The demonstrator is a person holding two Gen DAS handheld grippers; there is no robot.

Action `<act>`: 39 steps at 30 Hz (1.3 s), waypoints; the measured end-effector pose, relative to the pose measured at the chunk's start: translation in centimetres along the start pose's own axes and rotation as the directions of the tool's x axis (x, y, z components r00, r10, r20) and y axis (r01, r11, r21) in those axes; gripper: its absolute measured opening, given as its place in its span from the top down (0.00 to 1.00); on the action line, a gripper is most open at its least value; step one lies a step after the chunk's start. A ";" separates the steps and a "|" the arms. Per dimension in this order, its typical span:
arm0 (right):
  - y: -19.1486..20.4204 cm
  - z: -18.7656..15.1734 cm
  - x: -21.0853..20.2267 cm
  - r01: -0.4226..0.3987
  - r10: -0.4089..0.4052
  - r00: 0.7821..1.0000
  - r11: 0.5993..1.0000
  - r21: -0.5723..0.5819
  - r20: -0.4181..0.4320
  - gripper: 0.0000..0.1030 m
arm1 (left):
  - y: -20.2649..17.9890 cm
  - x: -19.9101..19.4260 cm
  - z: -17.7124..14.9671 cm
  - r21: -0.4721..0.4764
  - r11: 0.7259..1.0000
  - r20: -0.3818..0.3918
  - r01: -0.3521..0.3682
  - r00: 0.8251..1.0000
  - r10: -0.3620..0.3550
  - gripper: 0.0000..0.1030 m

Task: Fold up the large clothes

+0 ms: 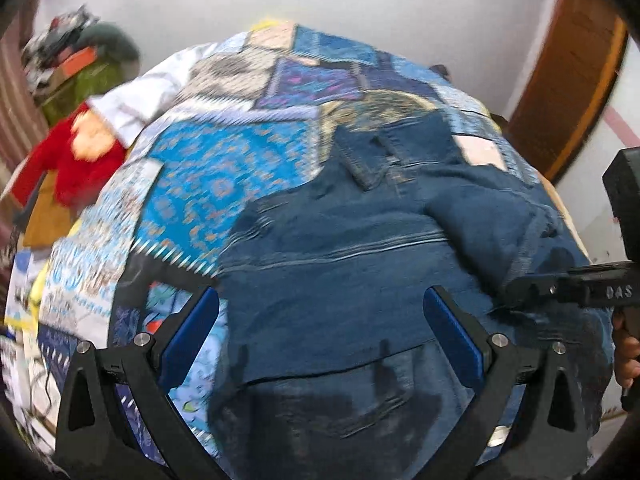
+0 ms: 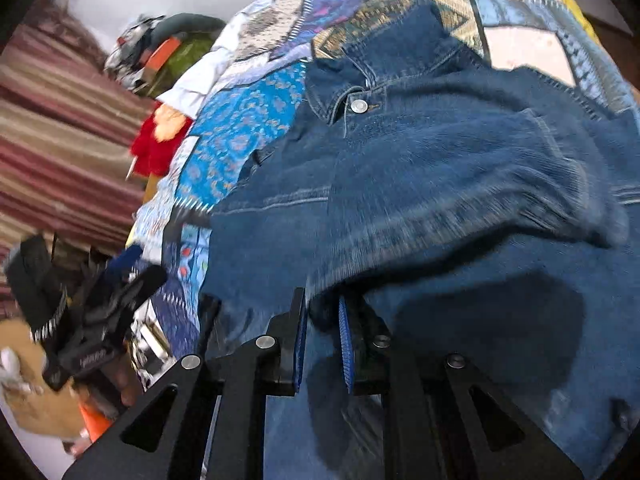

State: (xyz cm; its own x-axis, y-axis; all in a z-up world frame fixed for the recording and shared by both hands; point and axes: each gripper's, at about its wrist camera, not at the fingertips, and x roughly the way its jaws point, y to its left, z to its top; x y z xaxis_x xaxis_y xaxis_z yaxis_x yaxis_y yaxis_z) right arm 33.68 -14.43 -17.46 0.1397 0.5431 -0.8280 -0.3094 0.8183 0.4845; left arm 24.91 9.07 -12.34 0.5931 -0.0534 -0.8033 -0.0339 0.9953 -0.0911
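Jacket: your denim jacket (image 2: 420,184) lies spread on the patchwork quilt (image 1: 208,168), collar away from you.
Right gripper (image 2: 323,320): clenched on a raised denim fold; carry it across low and taut.
Left gripper (image 1: 320,320): jaws spread wide, holding nothing, above the hem; pin the cloth.
Room: bare quilt to the left; clothes pile (image 1: 80,60) well apart.

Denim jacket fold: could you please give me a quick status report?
Left gripper open above the denim jacket. Right gripper shut on a jacket fold, cloth lifted. Jacket on patchwork quilt; nothing blocking.
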 end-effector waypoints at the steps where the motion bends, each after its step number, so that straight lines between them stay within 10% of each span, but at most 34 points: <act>1: 0.0 -0.4 -0.7 0.001 -0.001 1.000 1.000 -0.011 0.009 0.89 | -1.0 -0.2 0.4 0.021 1.000 0.005 0.015 1.000 -0.015 0.00; 6: -1.5 -1.9 -6.3 0.024 -0.019 0.993 0.999 -0.035 0.119 0.89 | -5.6 -0.5 2.4 0.118 0.989 0.018 0.091 0.995 -0.094 0.00; 12: -6.0 -2.7 -12.9 0.232 -0.224 0.930 0.973 0.009 0.291 0.89 | -12.3 2.5 4.4 0.261 0.955 -0.046 0.139 0.990 -0.131 0.00; 21: -14.0 -2.8 -14.5 0.285 -0.318 0.912 0.946 0.157 0.261 0.89 | -20.4 10.5 4.1 0.502 0.863 -0.134 0.056 0.991 0.013 0.01; 25: -15.5 -2.9 -13.3 0.255 -0.297 0.924 0.948 0.188 0.241 0.89 | -22.4 11.8 4.7 0.553 0.832 -0.112 0.045 0.993 0.020 0.22; 27: -16.0 -2.6 -12.8 0.245 -0.288 0.928 0.950 0.195 0.237 0.89 | -22.9 12.0 5.1 0.567 0.820 -0.121 0.073 0.993 -0.005 0.50; 29: -16.1 -2.4 -12.4 0.228 -0.273 0.933 0.953 0.202 0.235 0.89 | -22.8 11.4 5.8 0.559 0.828 -0.091 0.047 0.996 0.005 0.84; 34: -15.4 -1.0 -11.8 0.226 -0.266 0.933 0.957 0.179 0.241 0.89 | -17.2 8.2 9.8 0.343 0.934 -0.041 0.098 0.995 -0.089 0.88; 39: -14.4 0.5 -10.4 0.255 -0.278 0.935 0.959 0.127 0.220 0.89 | -9.8 5.8 10.8 0.174 0.980 0.002 0.096 0.995 -0.097 0.88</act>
State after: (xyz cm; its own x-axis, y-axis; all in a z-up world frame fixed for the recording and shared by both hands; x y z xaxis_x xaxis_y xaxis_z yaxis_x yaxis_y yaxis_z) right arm 37.18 -31.69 -15.69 0.4238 0.3222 -0.8465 -0.1414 0.9467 0.2895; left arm 37.32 -0.14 -9.76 0.5948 -0.1500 -0.7897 0.1636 0.9845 -0.0637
